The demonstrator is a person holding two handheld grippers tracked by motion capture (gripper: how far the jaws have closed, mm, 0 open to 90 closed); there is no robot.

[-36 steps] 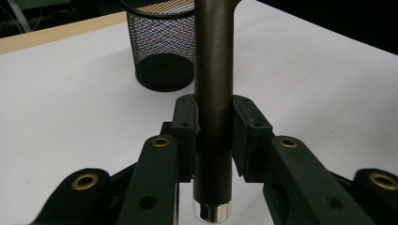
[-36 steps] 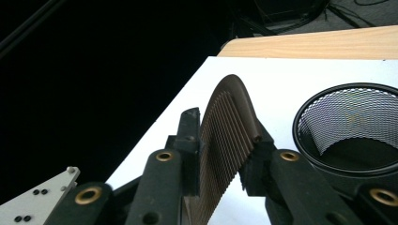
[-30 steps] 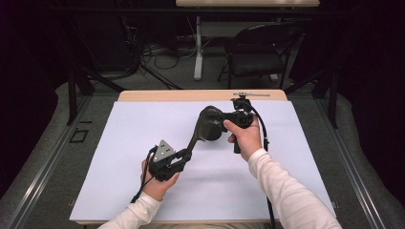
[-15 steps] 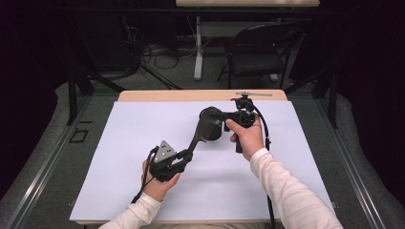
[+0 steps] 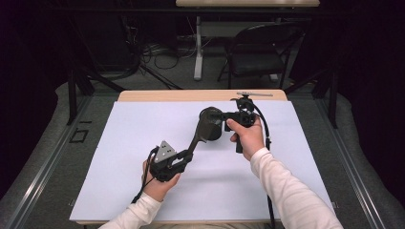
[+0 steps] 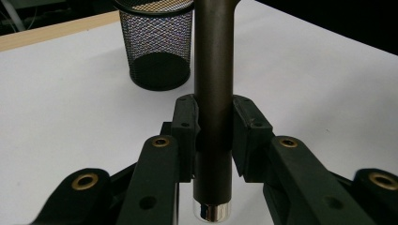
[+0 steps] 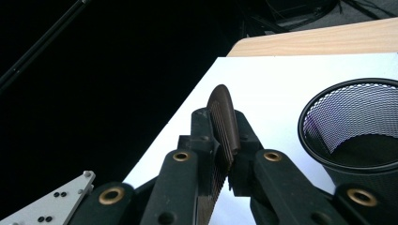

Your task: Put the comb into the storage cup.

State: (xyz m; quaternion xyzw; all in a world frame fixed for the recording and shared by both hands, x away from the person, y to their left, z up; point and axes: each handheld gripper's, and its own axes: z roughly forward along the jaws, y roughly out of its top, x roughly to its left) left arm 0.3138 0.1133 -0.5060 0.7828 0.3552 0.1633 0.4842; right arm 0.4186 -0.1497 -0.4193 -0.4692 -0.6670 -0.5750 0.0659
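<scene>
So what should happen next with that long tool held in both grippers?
Probably the left gripper should open: its jaws clamp the utensil's handle while the right gripper pinches its flat head, beside the mesh cup.

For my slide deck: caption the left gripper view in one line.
Left gripper clamps the dark handle of a utensil above the white table, black mesh cup behind.

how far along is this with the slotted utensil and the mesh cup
Done: utensil is off the table, left tongs shut on its handle. In hand: right tongs have just closed on its slotted head. Left: it is not yet in the mesh cup.
</scene>
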